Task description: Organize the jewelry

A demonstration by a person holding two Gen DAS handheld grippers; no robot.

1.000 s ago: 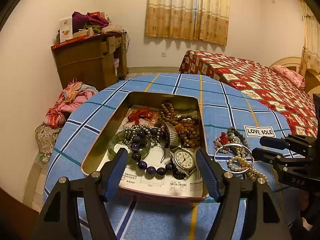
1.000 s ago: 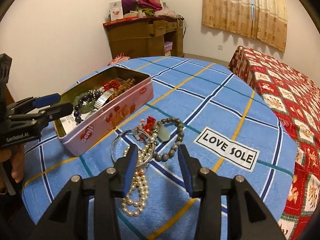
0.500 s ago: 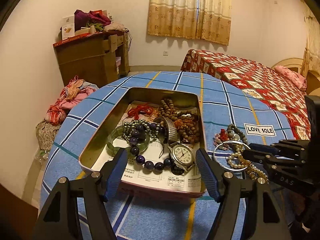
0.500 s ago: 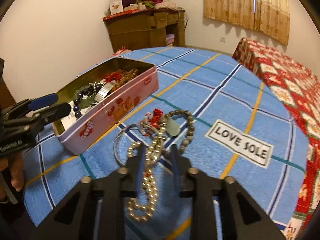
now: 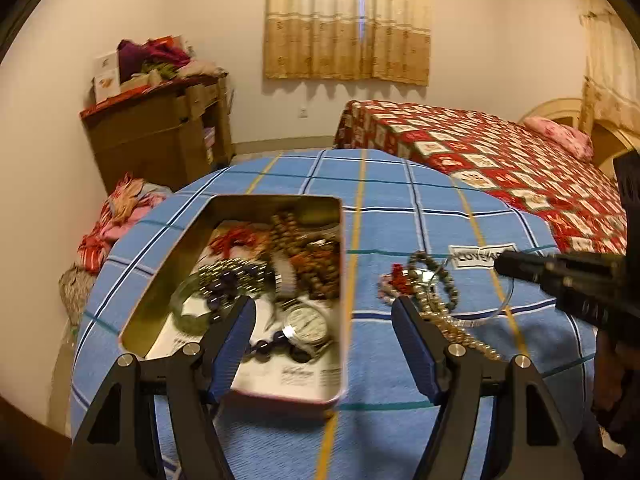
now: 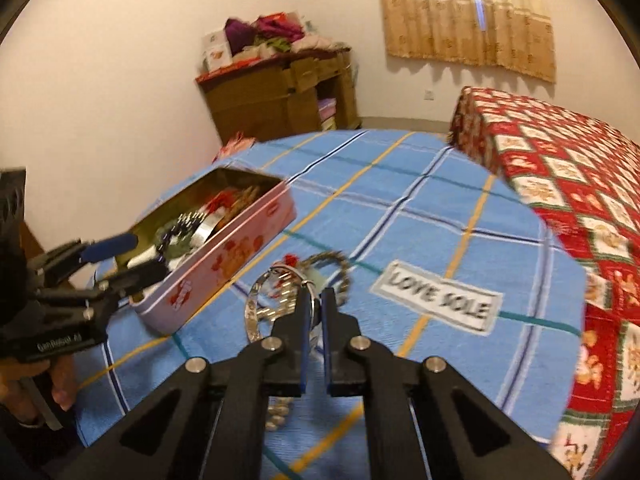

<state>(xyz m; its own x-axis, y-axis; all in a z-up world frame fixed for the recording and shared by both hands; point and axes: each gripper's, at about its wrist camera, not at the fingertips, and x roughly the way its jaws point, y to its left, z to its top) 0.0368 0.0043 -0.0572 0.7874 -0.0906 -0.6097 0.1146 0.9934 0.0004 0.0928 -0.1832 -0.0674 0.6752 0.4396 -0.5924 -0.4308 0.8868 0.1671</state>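
The left claw [image 5: 322, 320] hangs spread wide above the near end of the long pink metal tin [image 5: 280, 394], with nothing between its blue-padded fingers [image 5: 232, 340]. That lidless tin lies on the round surface covered by a blue checked cloth [image 5: 400, 216]. Inside it I can make out a silver wristwatch with a white dial [image 5: 306, 324], a string of dark purple beads [image 5: 264, 346], brown wooden beads [image 5: 316, 256] and a red tassel [image 5: 236, 238], all jumbled on a printed paper sheet [image 5: 296, 374].

Just to the right of the tin, a loose heap of jewelry sits on the cloth: a thin silver bangle [image 6: 256, 312], a strand of pale pearls [image 5: 456, 332], a grey-green bead bracelet [image 6: 340, 268] and a small red charm [image 6: 290, 259]. The right claw [image 6: 314, 308] is down in this heap with its fingers nearly together, clenched on the thin silver bangle; the blur keeps me from seeing whether pearls are caught too.

Further right on the cloth lies a white label with black letters reading LOVE SOLE [image 6: 436, 302]. A bed with a red patterned cover [image 6: 560, 168] stands beyond the surface.
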